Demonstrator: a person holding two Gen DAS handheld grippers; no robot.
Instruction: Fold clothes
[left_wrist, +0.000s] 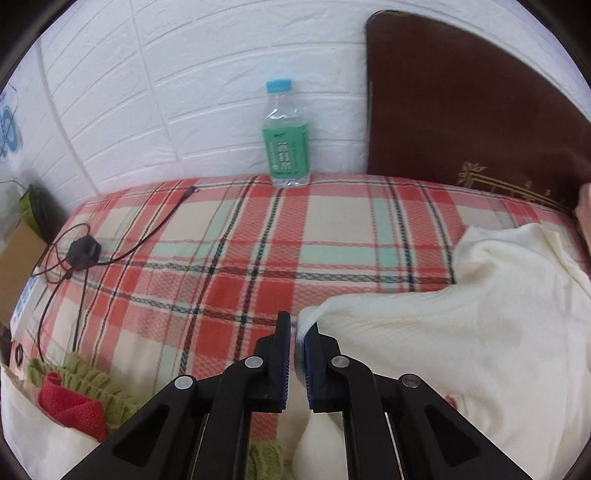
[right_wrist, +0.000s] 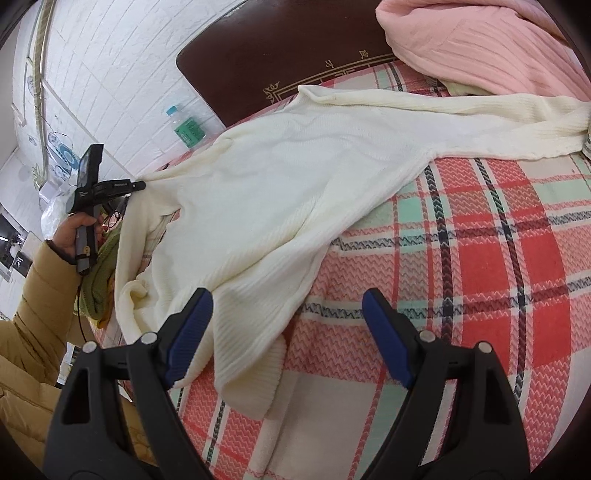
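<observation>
A cream knit sweater (right_wrist: 280, 177) lies spread on the plaid bed cover (right_wrist: 498, 258), one sleeve stretched toward the far right. My left gripper (left_wrist: 299, 332) is shut on a bunched edge of the sweater (left_wrist: 461, 314) and holds it just above the bed. It also shows in the right wrist view (right_wrist: 136, 185), held in a hand at the sweater's left corner. My right gripper (right_wrist: 288, 306) is open and empty, its jaws wide apart above the sweater's ribbed hem (right_wrist: 258, 369).
A water bottle (left_wrist: 285, 136) stands at the white brick wall. A dark brown headboard (left_wrist: 461, 103) is at the right. A black charger with cable (left_wrist: 83, 254) lies on the bed's left. Green and red knitwear (left_wrist: 74, 391) lies near left. A pink quilt (right_wrist: 480, 44) is far right.
</observation>
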